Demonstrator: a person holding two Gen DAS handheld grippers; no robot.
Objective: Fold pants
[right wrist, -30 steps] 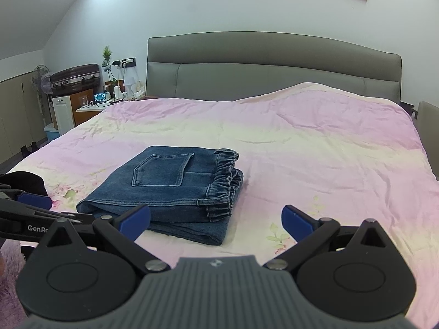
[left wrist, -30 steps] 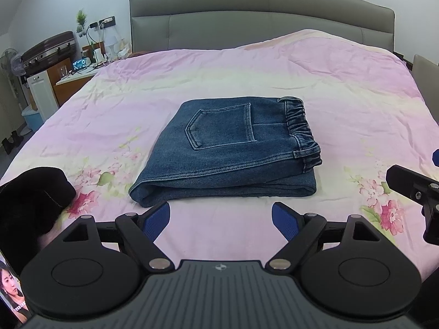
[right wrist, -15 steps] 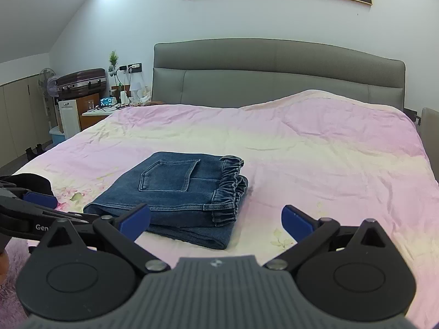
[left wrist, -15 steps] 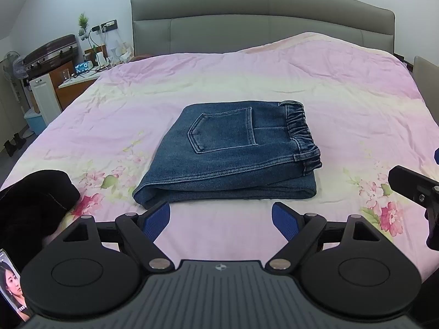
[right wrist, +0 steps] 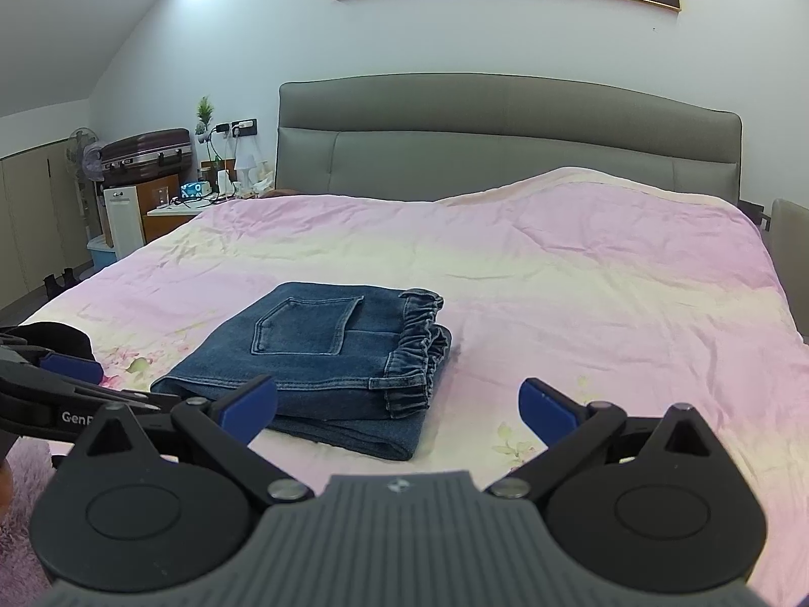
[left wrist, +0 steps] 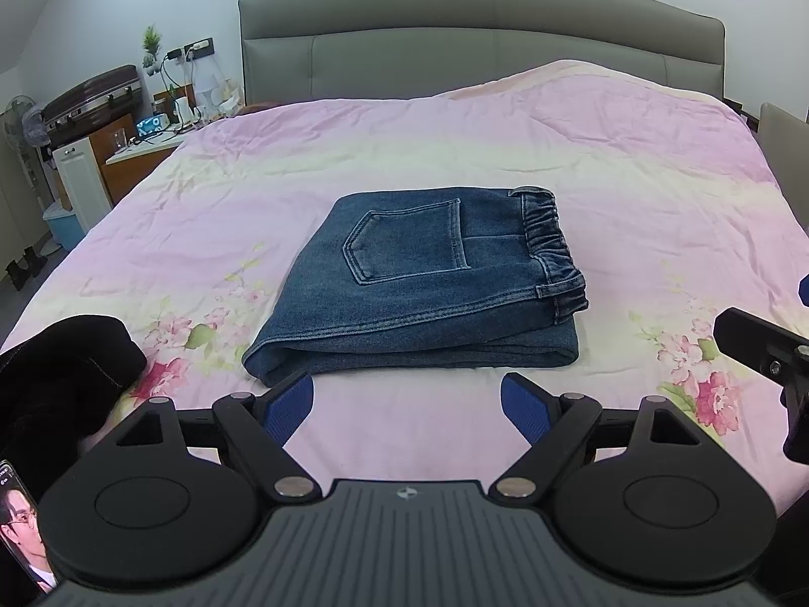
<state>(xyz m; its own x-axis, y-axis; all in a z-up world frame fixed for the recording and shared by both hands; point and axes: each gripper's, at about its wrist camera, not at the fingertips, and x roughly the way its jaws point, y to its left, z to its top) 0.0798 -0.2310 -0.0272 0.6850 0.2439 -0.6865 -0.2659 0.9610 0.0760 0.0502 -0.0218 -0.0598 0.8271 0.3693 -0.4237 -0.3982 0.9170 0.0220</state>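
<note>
The pants (left wrist: 414,283), blue denim, lie folded into a compact rectangle on the pink floral bedspread (left wrist: 632,192), closer to the foot edge of the bed than to the grey headboard (left wrist: 480,40). A back pocket faces up and the gathered elastic waistband sits at the side toward the bed's right edge. Both tools hang over the foot edge, clear of the cloth. The left gripper (left wrist: 407,404) has its blue fingers spread wide with nothing between them; the right gripper (right wrist: 399,402) is likewise spread and empty. A dark garment (left wrist: 65,369) rests at the near left corner.
</note>
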